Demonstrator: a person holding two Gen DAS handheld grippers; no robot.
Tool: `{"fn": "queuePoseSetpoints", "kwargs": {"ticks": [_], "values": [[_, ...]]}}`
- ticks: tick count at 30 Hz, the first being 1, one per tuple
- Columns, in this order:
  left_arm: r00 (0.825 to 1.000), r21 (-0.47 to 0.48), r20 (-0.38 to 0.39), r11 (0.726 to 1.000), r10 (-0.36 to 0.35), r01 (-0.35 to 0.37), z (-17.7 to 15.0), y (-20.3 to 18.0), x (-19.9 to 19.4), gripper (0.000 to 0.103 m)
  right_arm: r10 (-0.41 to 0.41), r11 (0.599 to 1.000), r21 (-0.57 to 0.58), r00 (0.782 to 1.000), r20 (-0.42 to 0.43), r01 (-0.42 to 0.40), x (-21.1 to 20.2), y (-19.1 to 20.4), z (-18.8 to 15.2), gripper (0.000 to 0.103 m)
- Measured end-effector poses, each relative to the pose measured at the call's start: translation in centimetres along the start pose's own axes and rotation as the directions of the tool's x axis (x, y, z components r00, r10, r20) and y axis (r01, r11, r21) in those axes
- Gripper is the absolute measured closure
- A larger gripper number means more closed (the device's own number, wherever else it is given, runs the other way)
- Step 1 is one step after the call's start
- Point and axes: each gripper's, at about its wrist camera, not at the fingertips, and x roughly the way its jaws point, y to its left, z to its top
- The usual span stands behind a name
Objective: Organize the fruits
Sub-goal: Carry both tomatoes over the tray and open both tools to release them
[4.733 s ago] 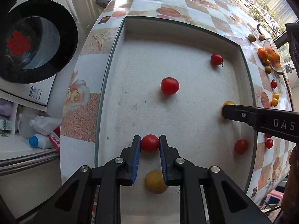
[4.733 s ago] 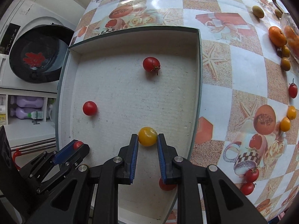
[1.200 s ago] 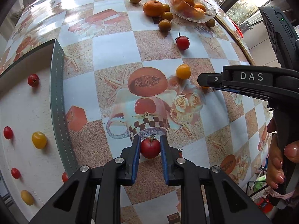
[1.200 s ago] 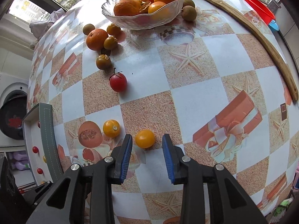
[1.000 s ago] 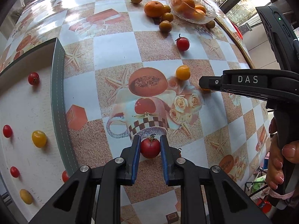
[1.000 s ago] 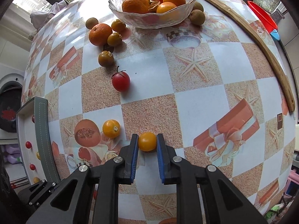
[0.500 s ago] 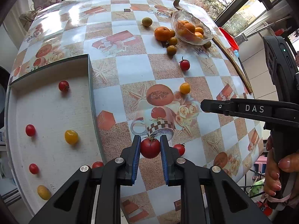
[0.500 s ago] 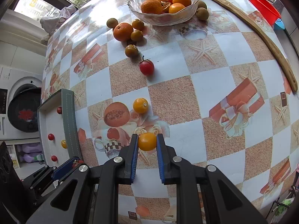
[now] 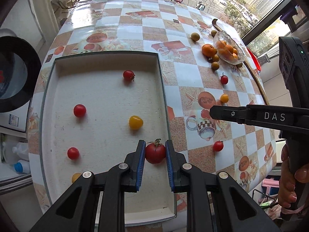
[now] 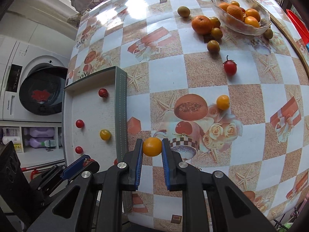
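- While I carry both fruits, my left gripper (image 9: 155, 153), clamped on the red tomato (image 9: 155, 153), has come from the tablecloth to just above the tray (image 9: 163, 89), at its near right wall.
- My right gripper (image 10: 152, 147) pinches the yellow tomato (image 10: 152, 147) just right of the tray, not yet over it.
- Judgement: delivery under way; both releases remain.

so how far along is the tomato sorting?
Done: five tomatoes lie in the tray. In hand: left gripper grips a red tomato, right gripper a yellow tomato. Left: three loose tomatoes on the tablecloth.
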Motion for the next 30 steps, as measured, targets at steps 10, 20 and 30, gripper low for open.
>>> {"fn": "queuePoseSetpoints", "kwargs": {"ticks": [10, 20, 30], "values": [[0.996, -0.112, 0.039, 0.991, 0.074, -0.070, 1.1, 7.1, -0.5, 0.081, 0.039, 0.998, -0.058, 0.999, -0.031, -0.041, 3.0, 5.7, 1.6, 0.082], [0.994, -0.167, 0.008, 0.980, 0.113, -0.110, 1.6, 10.6, 1.7, 0.081, 0.021, 0.996, -0.081, 0.996, -0.085, -0.028, 7.0, 8.3, 3.5, 0.082], [0.992, -0.143, -0.021, 0.982, 0.125, -0.127, 1.5, 10.4, 3.1, 0.081, -0.029, 0.995, -0.103, 0.993, -0.115, 0.017, 9.7, 9.0, 4.3, 0.082]]}}
